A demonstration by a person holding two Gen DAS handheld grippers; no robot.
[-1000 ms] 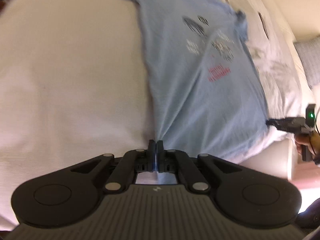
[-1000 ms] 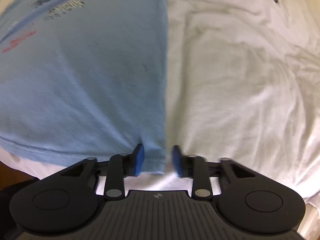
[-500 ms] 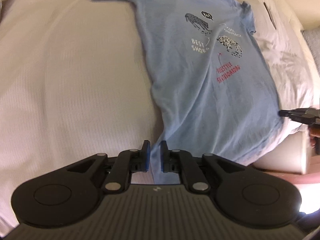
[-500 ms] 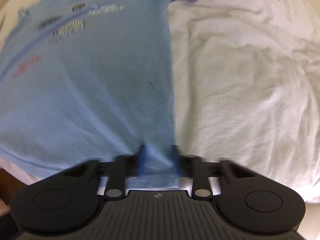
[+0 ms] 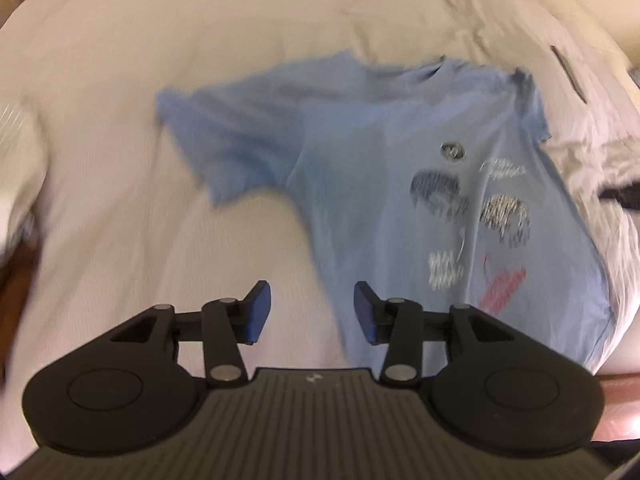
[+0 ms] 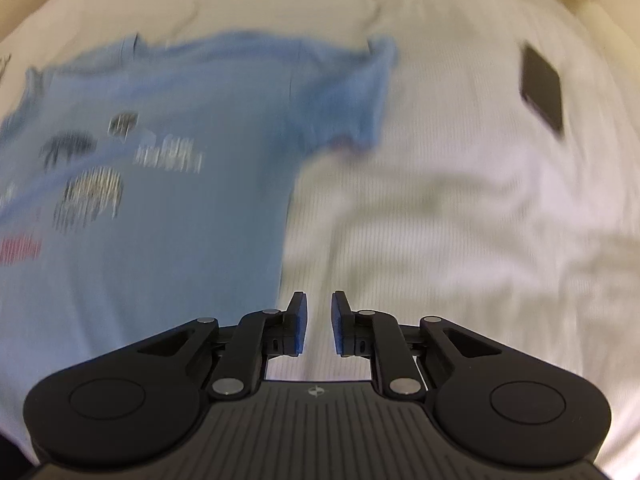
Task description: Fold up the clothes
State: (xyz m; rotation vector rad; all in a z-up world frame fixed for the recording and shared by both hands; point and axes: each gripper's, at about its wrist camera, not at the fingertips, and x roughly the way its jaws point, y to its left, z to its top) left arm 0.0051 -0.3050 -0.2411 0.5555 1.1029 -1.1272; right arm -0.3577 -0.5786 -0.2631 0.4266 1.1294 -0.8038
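A light blue T-shirt [image 5: 360, 168] with a dark, white and red print lies front up on the white bed [image 5: 120, 160]. My left gripper [image 5: 312, 312] hovers above the shirt's left side edge below its sleeve. Its jaws are opening and nothing is pressed between its blue pads. In the right wrist view the same shirt [image 6: 180, 240] fills the left half. My right gripper [image 6: 318, 320] hangs just right of the shirt's side edge, over bare sheet. Its jaws are opening with a narrow gap that holds nothing. Both views are motion-blurred.
A dark phone [image 6: 542, 88] lies on the rumpled sheet [image 6: 460, 220] to the right of the shirt; it appears as a thin dark sliver [image 5: 568, 72] in the left wrist view. Brown floor [image 5: 16, 280] edges the bed at the left.
Both grippers let go of the shirt's bottom hem and moved up along its sides toward the sleeves. The left jaws went from shut to wide apart; the right jaws closed, then parted again.
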